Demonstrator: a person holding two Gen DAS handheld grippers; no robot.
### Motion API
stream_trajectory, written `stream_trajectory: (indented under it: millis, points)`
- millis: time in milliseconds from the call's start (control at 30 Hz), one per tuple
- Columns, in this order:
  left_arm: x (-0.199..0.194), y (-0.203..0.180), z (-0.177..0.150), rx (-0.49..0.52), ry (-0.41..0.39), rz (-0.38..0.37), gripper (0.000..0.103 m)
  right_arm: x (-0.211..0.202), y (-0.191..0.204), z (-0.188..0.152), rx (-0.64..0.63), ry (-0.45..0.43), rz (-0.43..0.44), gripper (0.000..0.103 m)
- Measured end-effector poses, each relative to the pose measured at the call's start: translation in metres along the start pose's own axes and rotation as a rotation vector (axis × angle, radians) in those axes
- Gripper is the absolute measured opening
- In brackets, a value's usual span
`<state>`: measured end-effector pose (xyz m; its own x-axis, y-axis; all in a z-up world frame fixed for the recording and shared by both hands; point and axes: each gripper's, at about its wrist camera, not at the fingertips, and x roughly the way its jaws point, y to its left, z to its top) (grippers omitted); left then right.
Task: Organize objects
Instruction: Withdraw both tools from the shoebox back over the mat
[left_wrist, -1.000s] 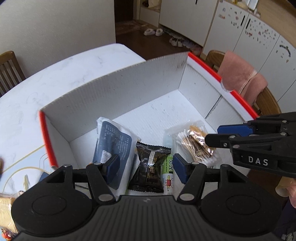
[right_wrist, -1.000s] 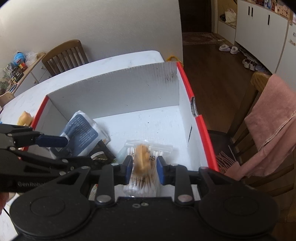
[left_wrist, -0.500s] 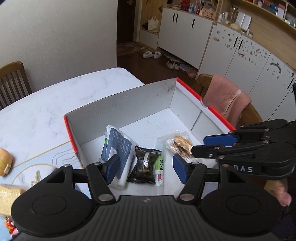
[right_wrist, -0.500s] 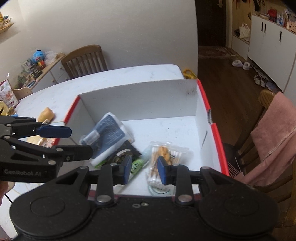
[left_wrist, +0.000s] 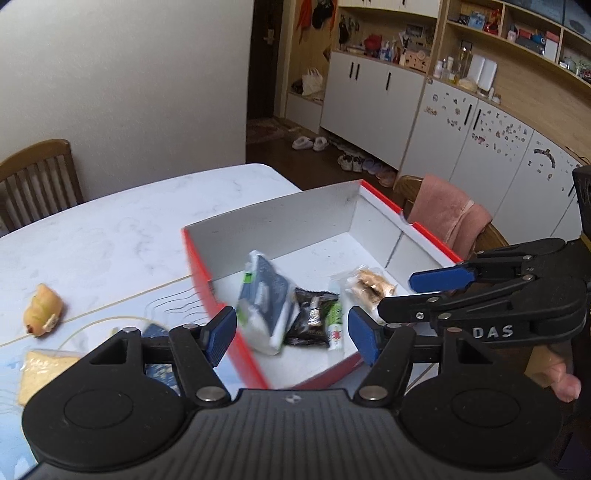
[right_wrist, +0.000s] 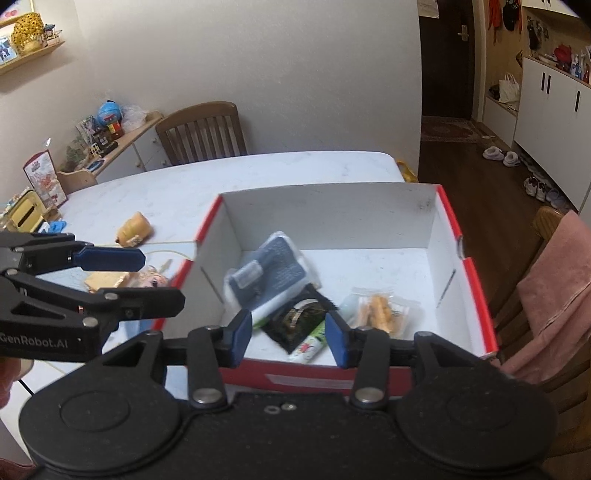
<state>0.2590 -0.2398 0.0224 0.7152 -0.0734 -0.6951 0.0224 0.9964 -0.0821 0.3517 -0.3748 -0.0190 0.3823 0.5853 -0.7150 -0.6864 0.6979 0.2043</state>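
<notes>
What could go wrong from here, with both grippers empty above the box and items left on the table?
1. The blue-and-white pack leans on the box wall and the black snack packet; it may slump when more goes in.
2. The left gripper and right gripper sit close together, so reaches could collide.
3. The bread-shaped item and wrapped toast lie beyond the box's red edge; dragging them in could snag.

The blue-and-white packet (left_wrist: 264, 295) in the box (left_wrist: 280, 218) is motion-blurred, its print unreadable.
</notes>
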Motion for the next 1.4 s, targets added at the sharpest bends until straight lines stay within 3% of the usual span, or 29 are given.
stream_trajectory:
  millis: [67, 667, 767, 1100, 1400]
  points:
    - [-0.009, 0.009, -0.007, -0.007, -0.01, 0.006, 0.073, -0.001, 0.011, -0.001, -0.01, -0.01, 0.004, 0.058]
    - [-0.056, 0.122, -0.064, -0.118, -0.006, 0.04, 0.085, 0.027, 0.115, -0.001, -0.028, 0.003, 0.026, 0.092]
    - [-0.057, 0.143, -0.073, -0.14, 0.009, 0.055, 0.091, 0.034, 0.13, 0.0, -0.034, 0.014, 0.025, 0.092]
    - [-0.063, 0.2, -0.102, -0.161, 0.023, 0.1, 0.091, 0.062, 0.172, 0.0, -0.066, 0.054, -0.003, 0.092]
    - [-0.059, 0.238, -0.143, -0.164, 0.081, 0.105, 0.092, 0.093, 0.203, -0.001, -0.094, 0.098, -0.021, 0.092]
